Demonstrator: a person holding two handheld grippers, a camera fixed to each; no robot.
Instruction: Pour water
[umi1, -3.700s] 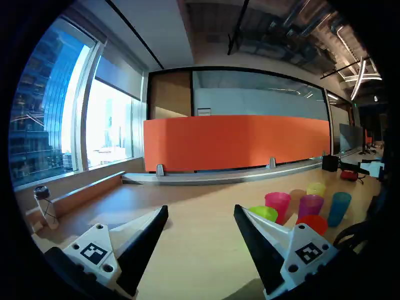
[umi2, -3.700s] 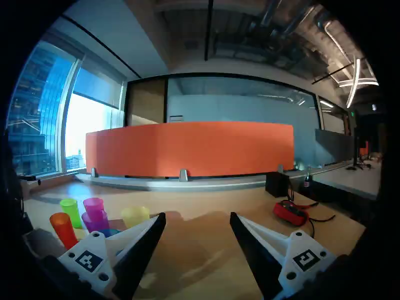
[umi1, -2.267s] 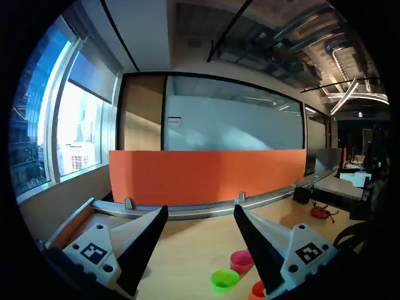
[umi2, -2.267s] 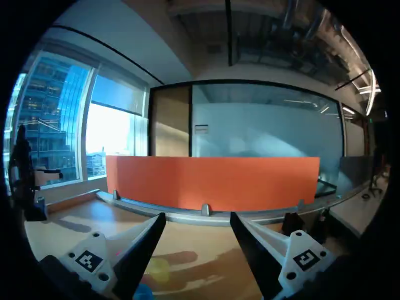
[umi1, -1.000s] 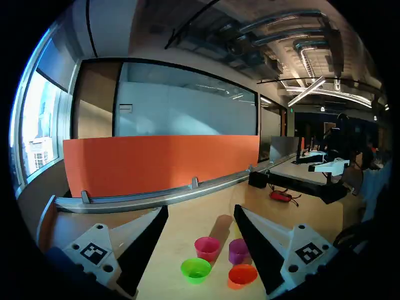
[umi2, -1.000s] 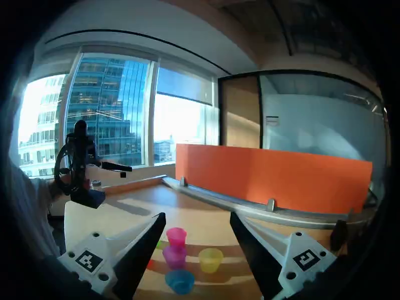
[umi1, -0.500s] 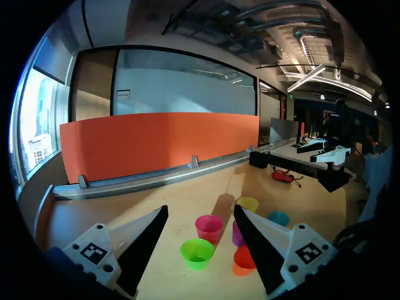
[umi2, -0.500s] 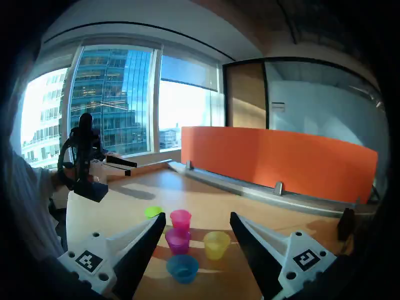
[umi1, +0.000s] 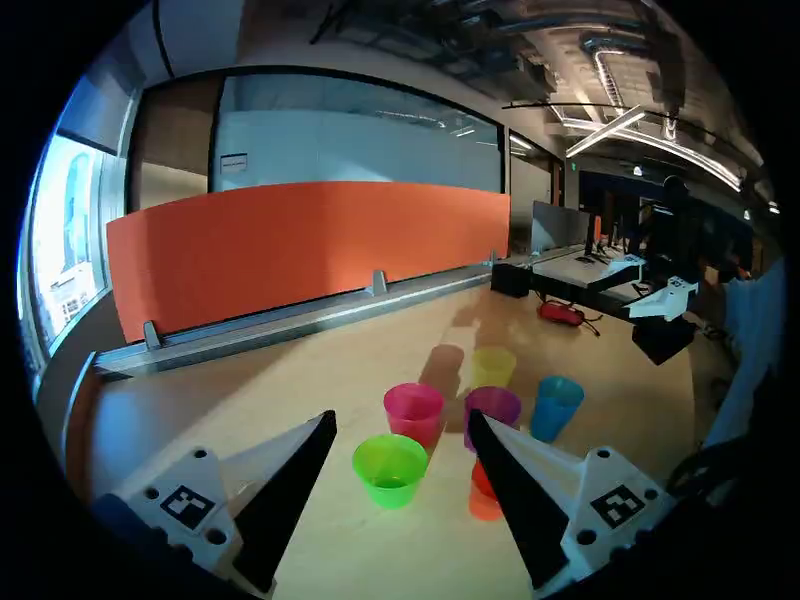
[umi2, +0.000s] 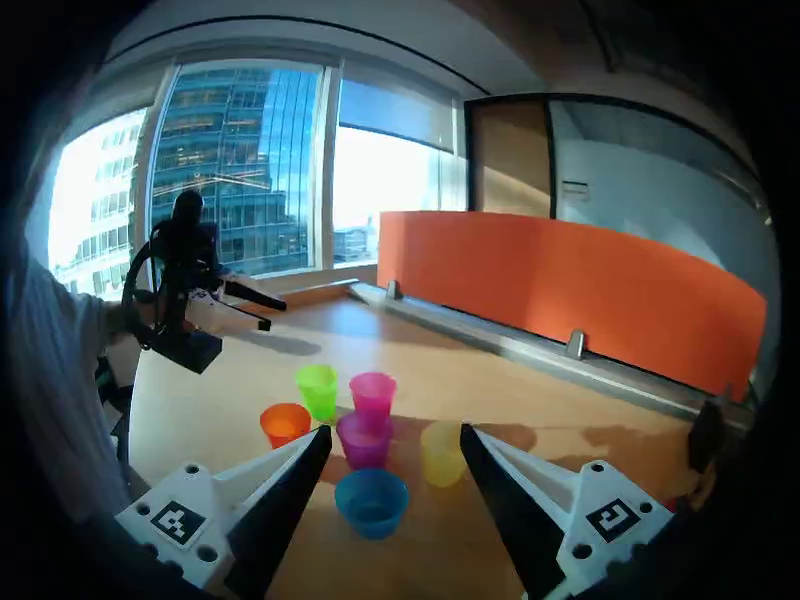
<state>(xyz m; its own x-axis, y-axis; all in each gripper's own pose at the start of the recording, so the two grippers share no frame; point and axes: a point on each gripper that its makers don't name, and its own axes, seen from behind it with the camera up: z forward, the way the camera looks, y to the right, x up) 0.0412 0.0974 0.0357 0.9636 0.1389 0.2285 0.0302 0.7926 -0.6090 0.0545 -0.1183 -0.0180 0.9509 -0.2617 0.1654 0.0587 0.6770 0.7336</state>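
Six bright plastic cups (umi2: 372, 395) stand clustered on the desk (umi2: 330, 340).

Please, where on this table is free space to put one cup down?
Bare wood lies between the pink cup and the metal rail under the orange divider, and beside the green cup toward the window. Crowded: the cluster around the purple cup.

Your sunlit office
You face a wooden counter (umi1: 300, 372) backed by an orange divider (umi1: 300, 240); tall windows (umi2: 240, 170) show towers, and strip lights (umi1: 610, 118) cross the exposed ceiling.
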